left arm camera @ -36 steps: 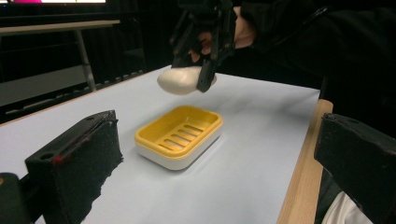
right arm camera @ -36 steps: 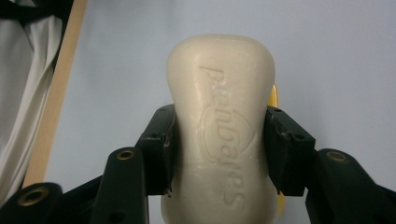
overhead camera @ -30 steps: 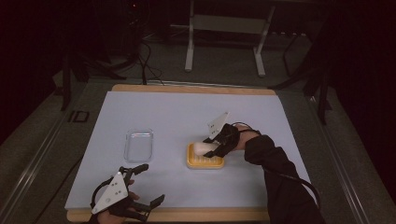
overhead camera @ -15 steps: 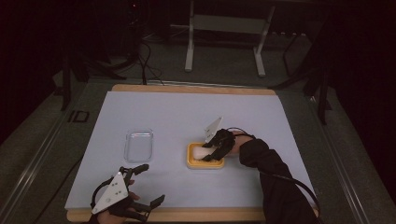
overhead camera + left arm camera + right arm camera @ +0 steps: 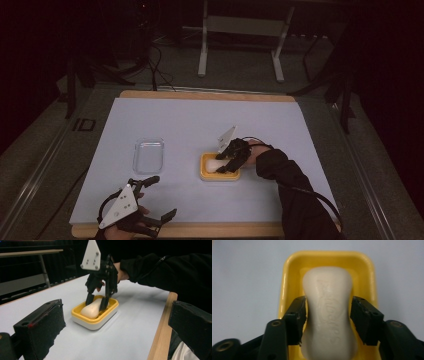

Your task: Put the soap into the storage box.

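Here the right gripper [image 5: 328, 315] straddles the soap bar [image 5: 328, 312] in the yellow dish [image 5: 287, 270], jaws part-open at its waist, unclamped; the bar's long axis runs 12-to-6 o'clock. The left gripper [image 5: 150, 200] idles open, well apart.

Illegible embossed lettering on soap bar [image 5: 329, 315]

Table [image 5: 165, 115]: pale blue top, wood edge at near and far sides. Clear rectangular container [image 5: 149, 155] left of centre, well apart from yellow dish [image 5: 206, 174]. White soap [image 5: 214, 165] in dish. Right gripper [image 5: 226, 166] reaches in from right, jaws down over soap. Left gripper [image 5: 161, 198] at near left edge, jaws spread, touching nothing. 2 table legs [image 5: 202, 45] on floor beyond.
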